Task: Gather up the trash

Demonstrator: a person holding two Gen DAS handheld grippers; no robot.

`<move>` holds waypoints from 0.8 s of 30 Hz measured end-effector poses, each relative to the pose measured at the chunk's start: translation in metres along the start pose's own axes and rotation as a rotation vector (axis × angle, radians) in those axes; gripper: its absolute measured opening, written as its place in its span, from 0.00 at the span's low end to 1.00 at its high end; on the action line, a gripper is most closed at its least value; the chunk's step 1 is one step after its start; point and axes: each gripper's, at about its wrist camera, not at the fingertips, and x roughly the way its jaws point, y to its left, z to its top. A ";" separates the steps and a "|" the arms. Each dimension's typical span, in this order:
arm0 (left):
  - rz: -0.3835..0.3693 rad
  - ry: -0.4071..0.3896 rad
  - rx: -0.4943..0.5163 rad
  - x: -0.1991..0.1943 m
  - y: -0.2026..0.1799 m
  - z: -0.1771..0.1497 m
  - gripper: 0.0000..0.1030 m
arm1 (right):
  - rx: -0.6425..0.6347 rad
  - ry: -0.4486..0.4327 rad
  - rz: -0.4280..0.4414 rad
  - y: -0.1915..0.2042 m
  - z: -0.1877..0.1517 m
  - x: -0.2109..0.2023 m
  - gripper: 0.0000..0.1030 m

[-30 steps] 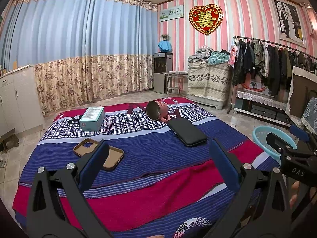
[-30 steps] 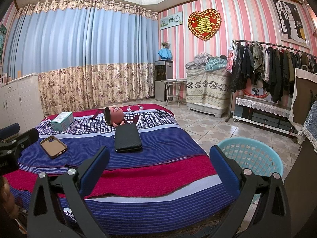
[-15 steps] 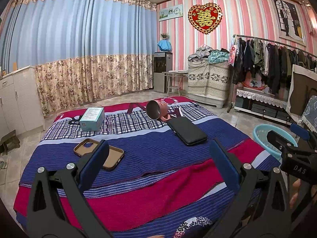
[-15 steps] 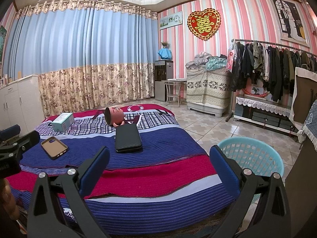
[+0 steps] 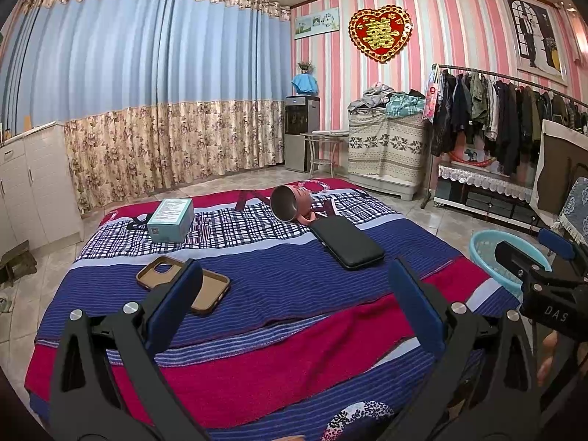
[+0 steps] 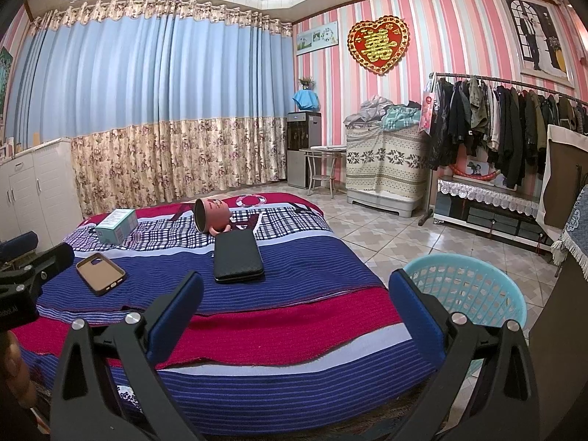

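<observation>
Lying on the bed (image 5: 279,294) are a box (image 5: 171,219), a tipped mug (image 5: 288,204), a dark case (image 5: 345,242) and a phone case (image 5: 183,282), all well apart from both grippers; which count as trash is unclear; the left hand-held gripper (image 5: 294,307) hovers spread and empty at the near edge; the right hand-held gripper (image 6: 294,312) likewise, partly covering the basket (image 6: 474,286) on the floor beside the bed.
</observation>
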 end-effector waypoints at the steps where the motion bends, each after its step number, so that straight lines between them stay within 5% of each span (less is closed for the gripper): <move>1: 0.000 0.000 0.000 -0.001 0.000 0.000 0.95 | 0.000 0.000 0.000 0.000 0.000 0.000 0.96; 24: 0.001 -0.017 0.030 -0.003 0.001 -0.007 0.95 | 0.001 0.000 -0.001 0.000 0.000 0.000 0.96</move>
